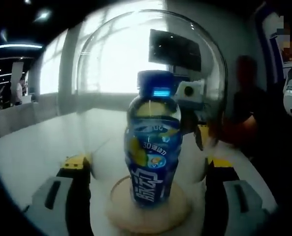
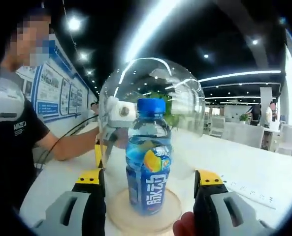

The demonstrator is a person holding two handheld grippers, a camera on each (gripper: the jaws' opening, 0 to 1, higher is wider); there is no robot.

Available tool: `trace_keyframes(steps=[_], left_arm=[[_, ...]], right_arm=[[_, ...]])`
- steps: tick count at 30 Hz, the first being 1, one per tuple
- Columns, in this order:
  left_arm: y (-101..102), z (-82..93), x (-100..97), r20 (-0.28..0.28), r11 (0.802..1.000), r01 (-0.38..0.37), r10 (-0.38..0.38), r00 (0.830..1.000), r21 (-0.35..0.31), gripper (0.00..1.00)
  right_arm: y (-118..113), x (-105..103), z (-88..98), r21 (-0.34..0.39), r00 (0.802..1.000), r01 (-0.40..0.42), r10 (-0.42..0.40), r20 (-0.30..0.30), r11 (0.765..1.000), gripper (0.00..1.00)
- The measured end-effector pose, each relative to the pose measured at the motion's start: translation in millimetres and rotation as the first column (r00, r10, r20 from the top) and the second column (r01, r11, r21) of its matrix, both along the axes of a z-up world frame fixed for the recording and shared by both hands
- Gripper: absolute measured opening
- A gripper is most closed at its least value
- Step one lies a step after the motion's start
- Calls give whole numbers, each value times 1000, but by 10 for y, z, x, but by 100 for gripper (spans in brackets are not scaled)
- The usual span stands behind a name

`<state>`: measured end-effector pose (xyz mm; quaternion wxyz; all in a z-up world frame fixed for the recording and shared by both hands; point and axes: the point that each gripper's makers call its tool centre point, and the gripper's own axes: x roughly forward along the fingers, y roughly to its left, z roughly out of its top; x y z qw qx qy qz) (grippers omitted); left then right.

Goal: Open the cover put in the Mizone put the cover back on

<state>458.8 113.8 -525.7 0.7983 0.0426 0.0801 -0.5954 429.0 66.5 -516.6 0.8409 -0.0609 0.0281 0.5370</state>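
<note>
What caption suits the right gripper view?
Blue-capped Mizone bottle on a wooden base under a glass dome, right gripper open.

A white table point(image 2: 264, 167) is seen, on which a round wooden base point(image 2: 136, 216) is set; a white power strip point(image 2: 249, 189) is laid nearby.

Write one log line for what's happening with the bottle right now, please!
Mizone bottle: upright on wooden base | glass cover: over bottle | left gripper: open, jaws flanking cover | right gripper: open, jaws flanking cover
</note>
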Motion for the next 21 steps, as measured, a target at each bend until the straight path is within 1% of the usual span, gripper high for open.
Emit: trace_keyframes(steps=[4, 10, 15, 21], left_arm=[[9, -3, 4, 4, 1000, -6, 6, 1000, 12, 79], [24, 0, 0, 5, 1000, -25, 25, 1000, 3, 78], [43, 0, -6, 6, 999, -44, 44, 999, 11, 77], [54, -4, -14, 10, 997, -71, 71, 997, 13, 77]], right_arm=[[-56, -47, 19, -11, 999, 38, -38, 11, 999, 56], [-127, -102, 35, 19, 996, 87, -88, 9, 996, 47], [-150, -114, 51, 14, 991, 128, -128, 27, 992, 45], [-163, -116, 70, 21, 987, 157, -158, 24, 987, 44]])
